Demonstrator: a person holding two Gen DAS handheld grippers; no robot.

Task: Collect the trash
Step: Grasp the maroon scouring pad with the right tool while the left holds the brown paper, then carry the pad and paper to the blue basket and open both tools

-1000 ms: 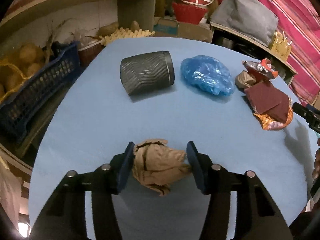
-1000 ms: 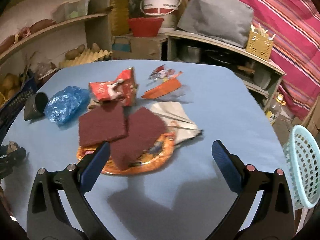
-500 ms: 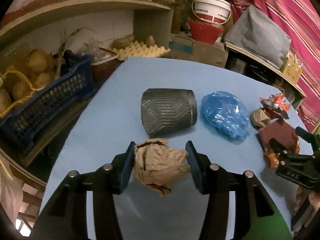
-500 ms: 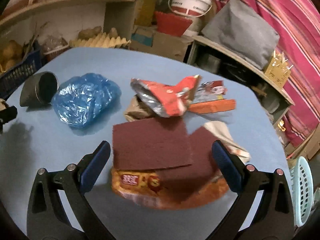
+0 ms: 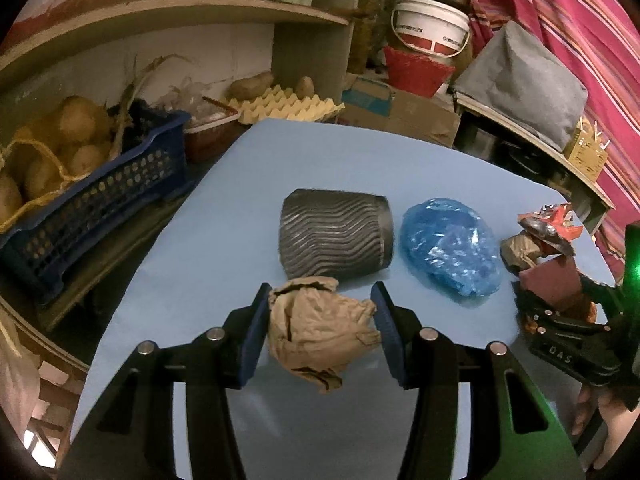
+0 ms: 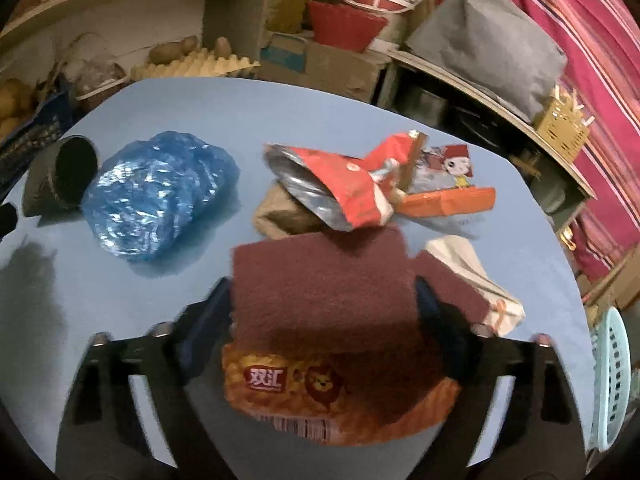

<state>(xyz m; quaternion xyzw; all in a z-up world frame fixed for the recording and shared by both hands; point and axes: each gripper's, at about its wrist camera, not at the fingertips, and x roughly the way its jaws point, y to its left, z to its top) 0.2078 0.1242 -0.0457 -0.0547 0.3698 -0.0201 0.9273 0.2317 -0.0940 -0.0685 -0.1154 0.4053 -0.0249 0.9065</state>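
My left gripper (image 5: 320,300) is shut on a crumpled brown paper ball (image 5: 320,332), held just above the blue table (image 5: 192,280). Beyond it lie a dark ribbed cup (image 5: 332,236) on its side and a blue plastic bag (image 5: 448,256). My right gripper (image 6: 322,292) is closing, with its fingers at the side edges of a flat maroon scouring pad (image 6: 320,280). That pad rests on an orange snack bag (image 6: 320,392). A second maroon pad (image 6: 452,284) lies to its right. Behind are a red foil wrapper (image 6: 340,184) and an orange wrapper (image 6: 444,204).
A pale teal basket (image 6: 608,380) stands off the table's right edge. A dark blue crate (image 5: 92,208) with potatoes sits to the left of the table. Crumpled white paper (image 6: 472,280) lies right of the pads. Cluttered shelves run behind the table.
The right gripper came down and forward over the maroon pad, and its jaws narrowed around it. The left gripper lifted the paper ball and moved it nearer the cup.
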